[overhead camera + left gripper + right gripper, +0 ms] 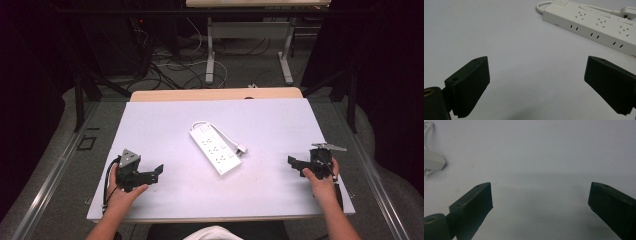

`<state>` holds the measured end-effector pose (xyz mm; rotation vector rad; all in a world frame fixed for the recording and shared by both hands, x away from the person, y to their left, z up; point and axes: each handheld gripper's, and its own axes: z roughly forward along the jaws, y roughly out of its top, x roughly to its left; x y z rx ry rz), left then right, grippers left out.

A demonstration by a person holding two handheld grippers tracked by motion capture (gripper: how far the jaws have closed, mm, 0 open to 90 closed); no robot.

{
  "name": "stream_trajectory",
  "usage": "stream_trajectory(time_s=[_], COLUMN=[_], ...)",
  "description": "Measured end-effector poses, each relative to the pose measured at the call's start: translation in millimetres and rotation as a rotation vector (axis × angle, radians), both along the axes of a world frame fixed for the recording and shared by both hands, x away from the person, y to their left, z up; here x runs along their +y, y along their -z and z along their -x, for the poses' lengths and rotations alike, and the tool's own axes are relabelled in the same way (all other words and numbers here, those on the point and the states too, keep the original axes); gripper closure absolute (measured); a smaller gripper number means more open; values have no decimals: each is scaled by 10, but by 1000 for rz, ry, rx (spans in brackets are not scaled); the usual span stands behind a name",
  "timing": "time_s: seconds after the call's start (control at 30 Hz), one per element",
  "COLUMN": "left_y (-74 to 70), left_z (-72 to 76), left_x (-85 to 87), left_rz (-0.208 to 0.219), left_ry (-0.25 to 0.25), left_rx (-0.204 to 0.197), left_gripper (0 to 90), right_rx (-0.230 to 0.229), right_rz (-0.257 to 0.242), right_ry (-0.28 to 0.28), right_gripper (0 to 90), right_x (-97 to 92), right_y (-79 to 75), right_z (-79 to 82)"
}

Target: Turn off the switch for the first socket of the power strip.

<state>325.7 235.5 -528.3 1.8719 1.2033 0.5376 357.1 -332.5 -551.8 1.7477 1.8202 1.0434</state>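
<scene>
Dark floor strewn with cables lies beyond the far edge of my work surface, a pale lavender-white rectangular tabletop [165,125] that sits on a wooden table. At its middle I see the white plastic power strip [215,149] lying flat and diagonal, sockets up, its white cord [220,131] looping off the far end and running along its right side to a white plug [241,149] resting just beside it. My left gripper [156,171] hovers near the front left corner, jaws spread wide with nothing between them; in the left gripper view the strip [596,27] sits ahead and to the right, well apart from the jaw tips, with bare tabletop between. My right gripper [292,161] is near the right edge of the tabletop, pointing inward, jaws likewise wide and empty; in the right gripper view the plug [432,162] shows at the left margin. Open surface surrounds the strip on every side, widest toward the front edge.
</scene>
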Motion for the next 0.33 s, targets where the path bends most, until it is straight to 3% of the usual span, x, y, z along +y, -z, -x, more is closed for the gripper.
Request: stream_trajectory(time_s=[0.33], left_y=[-2], left_z=[0], left_x=[-2], left_rz=[5], left_ry=[0], left_rx=[4], left_gripper=[61], right_rx=[-3], right_rz=[-1], right_ry=[1], right_gripper=[49], right_x=[12], right_y=[-1], right_z=[4])
